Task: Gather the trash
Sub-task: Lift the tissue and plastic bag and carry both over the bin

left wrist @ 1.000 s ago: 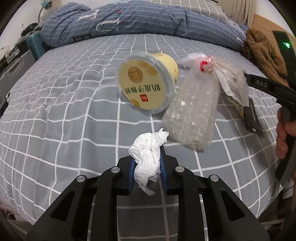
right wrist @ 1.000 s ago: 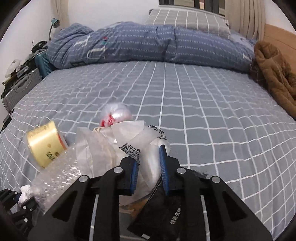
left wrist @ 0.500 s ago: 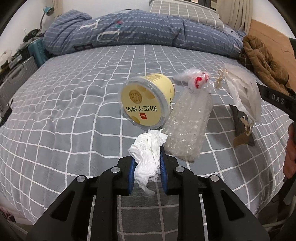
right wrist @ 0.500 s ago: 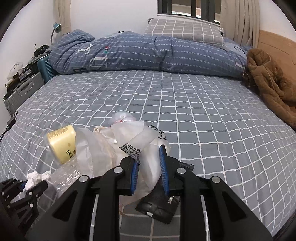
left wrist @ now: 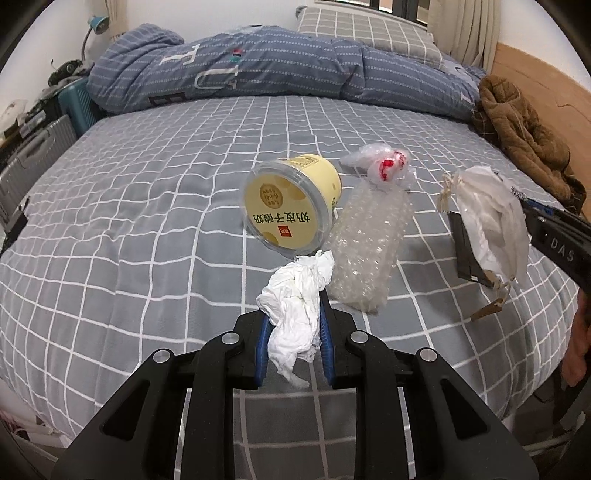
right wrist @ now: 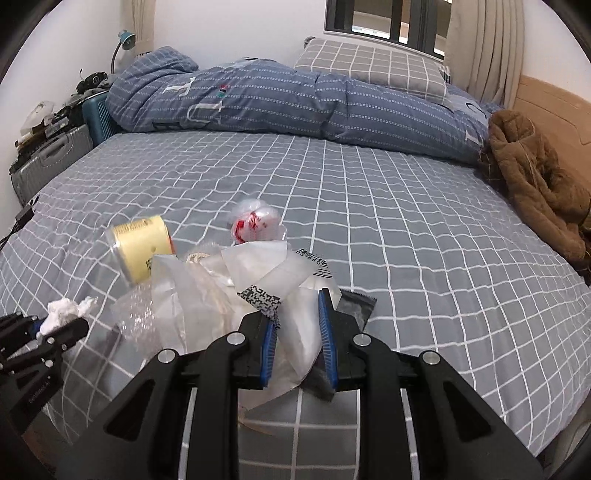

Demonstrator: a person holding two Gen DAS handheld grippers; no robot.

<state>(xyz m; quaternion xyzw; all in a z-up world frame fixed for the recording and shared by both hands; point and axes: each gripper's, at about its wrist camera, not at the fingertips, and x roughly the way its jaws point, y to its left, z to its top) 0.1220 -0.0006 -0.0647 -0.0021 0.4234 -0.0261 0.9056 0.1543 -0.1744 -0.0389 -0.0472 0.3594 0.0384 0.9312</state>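
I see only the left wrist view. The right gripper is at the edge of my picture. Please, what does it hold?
Observer: The right gripper is shut on a translucent plastic bag that bears a black-and-white code label.
Operator: Is something dark under that bag?
Observer: Yes, a black packet shows just past the right finger; whether it is gripped too I cannot tell.
Operator: And my left gripper, how does it look from there?
Observer: The left gripper is shut on the crumpled white tissue, at the lower left of the right wrist view.
Operator: What is behind the bed?
Observer: A dark-framed window above the grey checked pillow.
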